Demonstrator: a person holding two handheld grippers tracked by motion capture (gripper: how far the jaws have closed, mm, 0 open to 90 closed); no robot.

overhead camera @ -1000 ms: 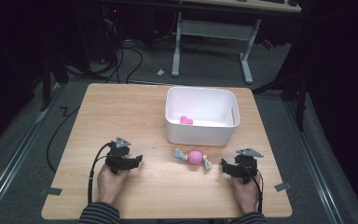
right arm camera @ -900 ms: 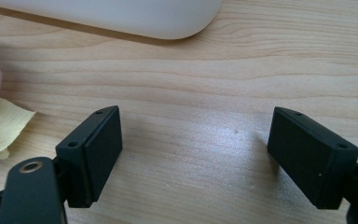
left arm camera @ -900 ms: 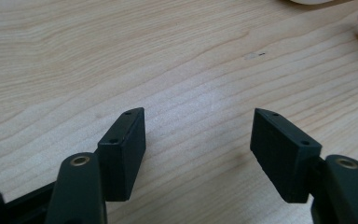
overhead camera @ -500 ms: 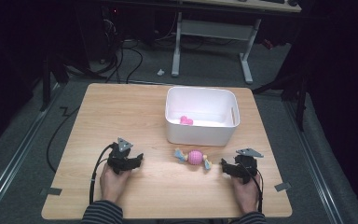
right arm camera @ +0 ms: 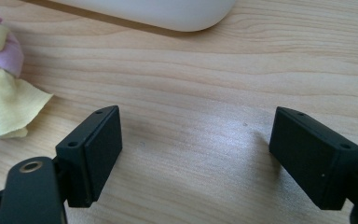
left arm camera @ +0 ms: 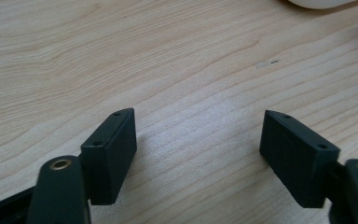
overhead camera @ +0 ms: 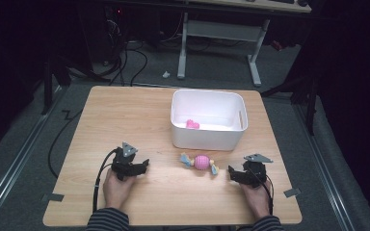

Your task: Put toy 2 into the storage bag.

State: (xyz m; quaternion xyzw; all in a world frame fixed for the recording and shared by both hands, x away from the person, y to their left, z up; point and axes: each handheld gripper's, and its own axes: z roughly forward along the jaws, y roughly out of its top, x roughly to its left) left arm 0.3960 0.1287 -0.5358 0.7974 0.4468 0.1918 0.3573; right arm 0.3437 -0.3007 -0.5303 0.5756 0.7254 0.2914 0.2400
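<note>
Both grippers sit low on the wooden table point(overhead camera: 125, 120), one at each side of its near half, each held by a hand coming in from the bottom edge. Left gripper point(overhead camera: 142, 165): jaws wide apart, nothing between them, bare wood grain under them in the left gripper view point(left arm camera: 198, 140). Right gripper point(overhead camera: 232, 172): jaws also wide apart and empty, same in the right gripper view point(right arm camera: 196, 149). Pink candy-shaped soft toy point(overhead camera: 200, 162) lies on the table between the two grippers, nearer the right one, just in front of the white bin point(overhead camera: 207, 138); not touching either gripper. Its yellow and blue fabric end point(right arm camera: 4, 100) shows at the left edge of the right gripper view, just beside the left-hand jaw but clear of it. White bin stands upright, centre-right on the table, with a small pink object point(overhead camera: 192, 124) inside near its left wall, probably another soft toy, too small to tell. Bin's rounded bottom edge point(right arm camera: 168, 14) shows ahead of the right jaws
</note>
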